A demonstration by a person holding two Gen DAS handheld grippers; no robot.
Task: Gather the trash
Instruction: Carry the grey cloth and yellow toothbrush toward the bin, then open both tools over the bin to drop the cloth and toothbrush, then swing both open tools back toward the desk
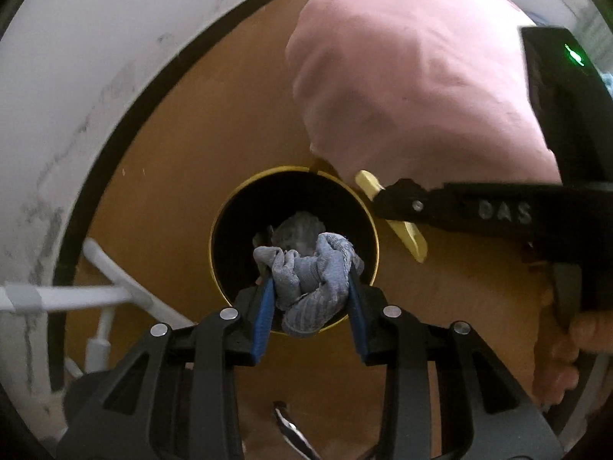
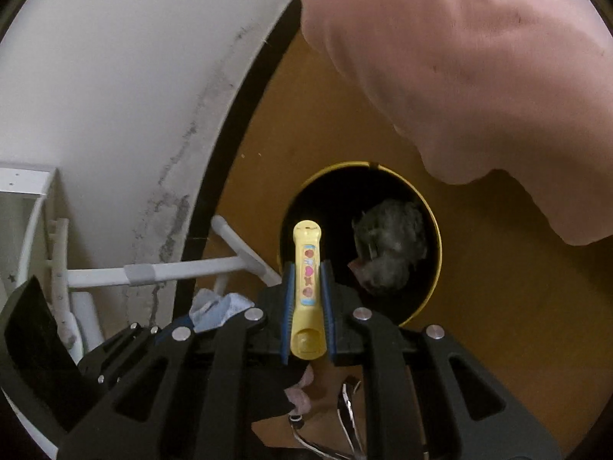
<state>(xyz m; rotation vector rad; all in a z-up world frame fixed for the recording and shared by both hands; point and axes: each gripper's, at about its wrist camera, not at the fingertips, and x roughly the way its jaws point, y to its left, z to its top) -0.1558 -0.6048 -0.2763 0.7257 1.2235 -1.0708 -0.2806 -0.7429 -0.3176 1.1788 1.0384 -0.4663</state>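
Note:
A round yellow-rimmed trash bin [image 1: 371, 230] stands on the brown floor and also shows in the right wrist view [image 2: 436, 230]. Crumpled grey trash [image 2: 390, 245] lies inside it. My left gripper [image 1: 312, 287] is shut on a crumpled blue-grey cloth [image 1: 310, 268] and holds it over the bin's mouth. My right gripper [image 2: 308, 272] is shut on a yellow stick-shaped wrapper with stickers [image 2: 306, 280], just over the bin's left rim. In the left wrist view the right gripper [image 1: 387, 199] holds the yellow piece [image 1: 410, 235] at the bin's right rim.
A pink cloth-covered shape [image 1: 413, 76] hangs over the bin from the upper right, also in the right wrist view [image 2: 479, 76]. A stained white wall [image 2: 134, 96] with black baseboard runs on the left. White furniture bars [image 2: 164, 272] stand low left.

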